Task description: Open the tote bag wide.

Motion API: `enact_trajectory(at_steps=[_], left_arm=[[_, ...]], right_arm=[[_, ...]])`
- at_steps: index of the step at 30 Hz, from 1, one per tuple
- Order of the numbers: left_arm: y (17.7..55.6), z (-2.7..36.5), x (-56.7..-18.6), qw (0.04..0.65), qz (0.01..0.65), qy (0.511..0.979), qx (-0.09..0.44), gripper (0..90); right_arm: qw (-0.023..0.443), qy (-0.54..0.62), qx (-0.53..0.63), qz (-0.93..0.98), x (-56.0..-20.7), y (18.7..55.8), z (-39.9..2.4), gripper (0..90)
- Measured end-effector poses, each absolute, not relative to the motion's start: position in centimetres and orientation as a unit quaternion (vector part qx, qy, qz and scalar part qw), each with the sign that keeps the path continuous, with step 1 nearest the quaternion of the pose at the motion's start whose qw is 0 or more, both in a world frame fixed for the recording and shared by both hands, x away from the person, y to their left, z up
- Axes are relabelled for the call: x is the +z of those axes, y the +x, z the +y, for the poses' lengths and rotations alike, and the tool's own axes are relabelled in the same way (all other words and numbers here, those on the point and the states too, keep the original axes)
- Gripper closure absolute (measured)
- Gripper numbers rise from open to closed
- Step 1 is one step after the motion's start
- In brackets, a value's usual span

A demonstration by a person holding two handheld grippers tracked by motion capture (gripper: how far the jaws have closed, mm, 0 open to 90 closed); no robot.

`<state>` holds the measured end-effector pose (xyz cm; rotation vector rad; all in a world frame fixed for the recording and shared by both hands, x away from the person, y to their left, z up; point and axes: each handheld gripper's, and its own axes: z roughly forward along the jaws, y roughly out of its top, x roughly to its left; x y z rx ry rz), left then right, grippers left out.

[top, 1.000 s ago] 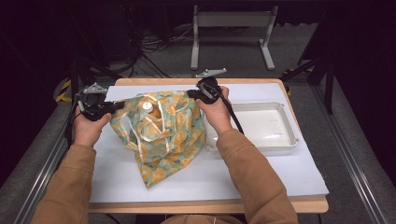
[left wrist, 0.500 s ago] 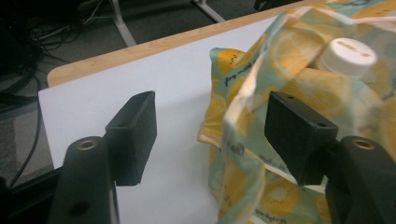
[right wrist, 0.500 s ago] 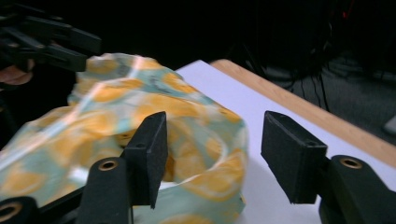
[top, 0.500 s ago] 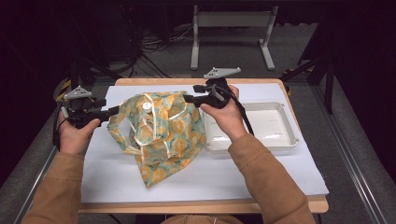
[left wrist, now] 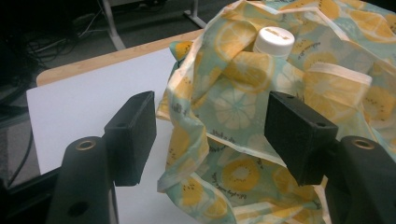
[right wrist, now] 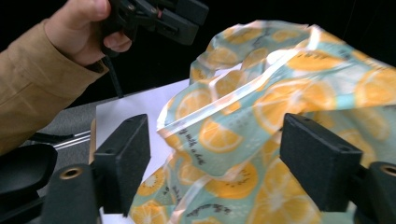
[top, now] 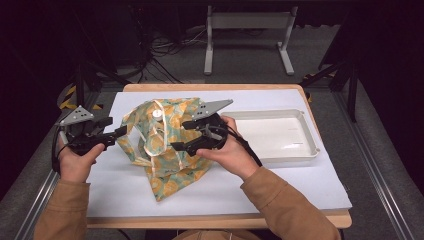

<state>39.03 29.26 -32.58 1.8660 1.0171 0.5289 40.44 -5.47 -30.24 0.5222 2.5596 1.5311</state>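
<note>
Item: fruit-print bag (top: 167,145) holding a bottle (left wrist: 273,41). My left gripper (top: 120,134) and right gripper (top: 181,136) have just opened their fingers, empty; I'd regrip the rim evenly.

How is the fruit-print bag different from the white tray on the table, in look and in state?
The fruit-print bag is soft, crumpled cloth with orange slices on pale green; the white tray is rigid, plain and rectangular. The bag stands bunched up with a white bottle cap showing inside; the tray lies flat with nothing in it. The bag sits between both grippers; the tray lies apart. Both rest on the white mat.

White-capped bottle (left wrist: 273,41) inside citrus-print bag (left wrist: 233,107)
</note>
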Motion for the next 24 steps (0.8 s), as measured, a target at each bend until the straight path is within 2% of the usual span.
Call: enact_trajectory(at_steps=[15,24], left_arm=[[38.8,29.4,-33.3,0.455,0.417,0.757,0.214,34.7],[38.8,29.4,-33.5,0.452,0.418,0.759,0.212,34.7]], right_arm=[[0.075,0.223,0.480,0.845,-33.2,41.1,-2.7,12.0],[0.106,0.220,0.459,0.854,-34.5,41.4,-1.4,13.1]])
